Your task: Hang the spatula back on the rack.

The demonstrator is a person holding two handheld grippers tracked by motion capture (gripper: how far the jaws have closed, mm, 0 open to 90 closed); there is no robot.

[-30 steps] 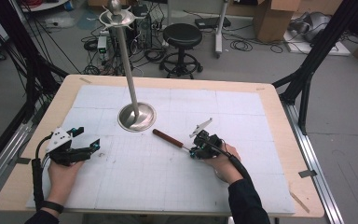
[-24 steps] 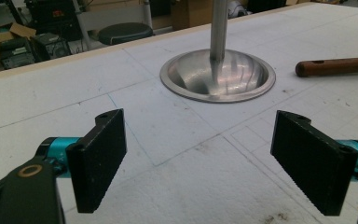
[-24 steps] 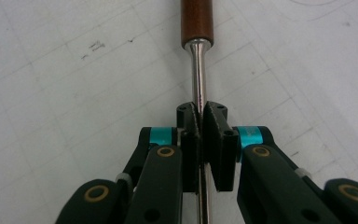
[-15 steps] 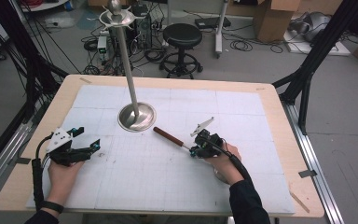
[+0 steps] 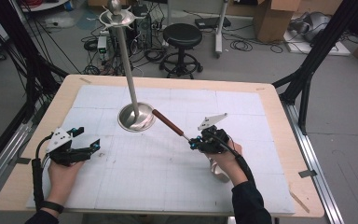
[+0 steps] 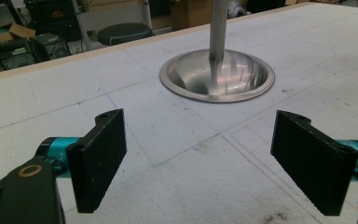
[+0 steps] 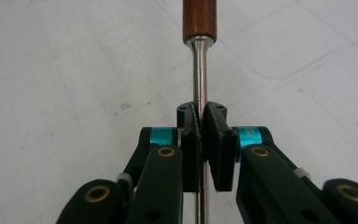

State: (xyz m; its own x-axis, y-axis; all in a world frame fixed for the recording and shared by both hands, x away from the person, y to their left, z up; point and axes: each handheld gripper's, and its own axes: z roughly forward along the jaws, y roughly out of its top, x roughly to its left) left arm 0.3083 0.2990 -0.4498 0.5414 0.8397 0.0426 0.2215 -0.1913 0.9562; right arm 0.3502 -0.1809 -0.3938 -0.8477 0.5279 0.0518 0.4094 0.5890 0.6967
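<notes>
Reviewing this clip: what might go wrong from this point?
The right gripper pinches only the thin metal shaft of the utensil, far from its brown handle, so it could twist or slip. The handle end sits close to the stand's base and might knock it. The left gripper is open, offering no support.

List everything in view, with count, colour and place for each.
utensil: one, brown handle on a silver shaft, table centre, clamped by the shaft
stand: one, silver pole on a round base, table's far middle
mat: one, white, gridded, covering the table
table: one, light wood
stool: one, black, floor beyond the table
left gripper: one, black, near left, jaws wide apart
right gripper: one, black, right of centre, shut on the shaft
</notes>
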